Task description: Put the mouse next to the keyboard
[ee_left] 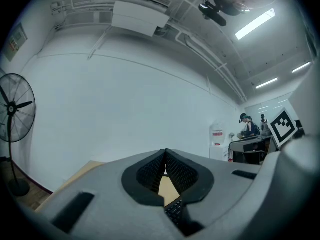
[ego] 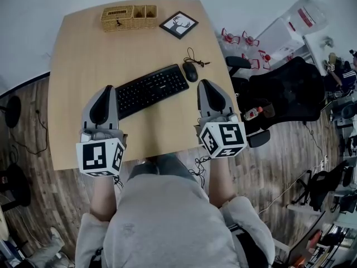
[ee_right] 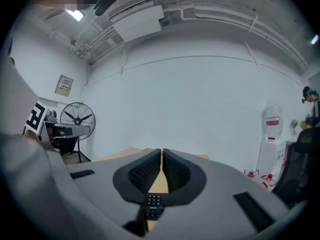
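Black mouse (ego: 190,71): just beside the keyboard (ego: 150,88), right end; placement apparently complete | left gripper (ego: 107,89): jaws together, empty | right gripper (ego: 204,84): jaws together, empty | remaining: nothing evident

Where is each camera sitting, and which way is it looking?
Head view: on the person's head, looking steeply down at the table, keyboard, mouse; shows both arms, left gripper, right gripper.
Left gripper view: on that gripper, facing level at the white wall; shows its shut jaws.
Right gripper view: on that gripper, facing the same wall; shows its shut jaws.
Shared: both gripper views catch the fan and keyboard keys.
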